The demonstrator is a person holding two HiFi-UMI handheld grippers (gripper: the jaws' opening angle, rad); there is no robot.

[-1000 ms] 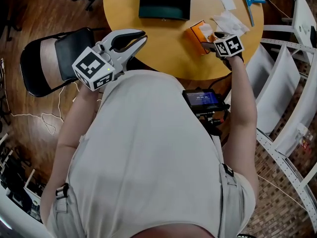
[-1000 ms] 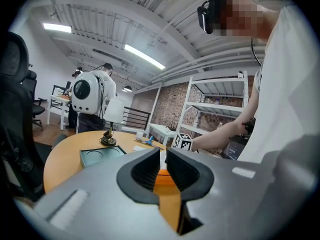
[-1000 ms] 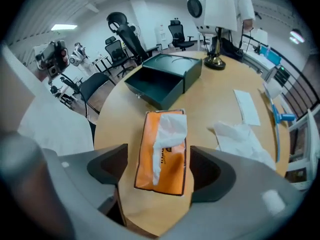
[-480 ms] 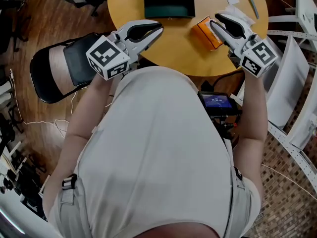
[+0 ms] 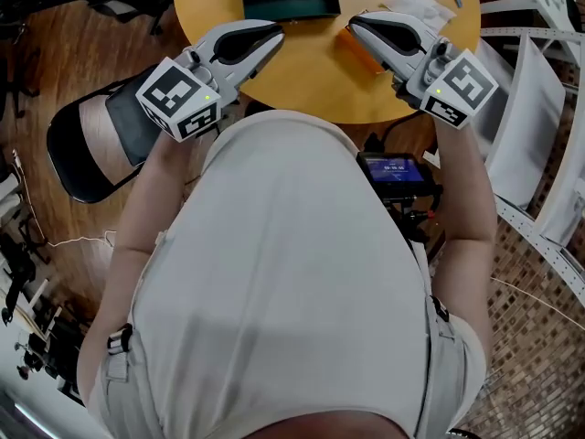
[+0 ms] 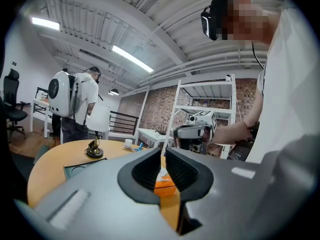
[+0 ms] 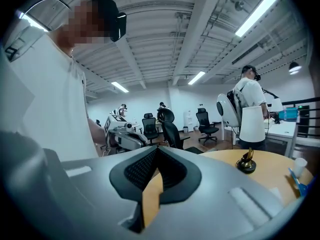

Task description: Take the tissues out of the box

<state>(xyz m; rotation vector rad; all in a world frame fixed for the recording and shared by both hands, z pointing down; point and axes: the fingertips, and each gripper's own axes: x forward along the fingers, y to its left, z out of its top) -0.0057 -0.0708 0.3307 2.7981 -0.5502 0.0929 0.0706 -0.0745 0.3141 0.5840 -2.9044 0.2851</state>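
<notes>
The orange tissue box (image 5: 359,53) lies on the round table (image 5: 306,76) in the upper middle of the head view, just under the tip of the right claw (image 5: 356,22). Its long axis slants from upper left to lower right, so the right hand is far nearer than the left claw (image 5: 274,37), which points in from the left. The right claw is pressed together on nothing, and the left stands a narrow slit apart and empty. The box looks small and bright, and loose white tissues (image 5: 416,3) lie beyond it at upper right.
</notes>
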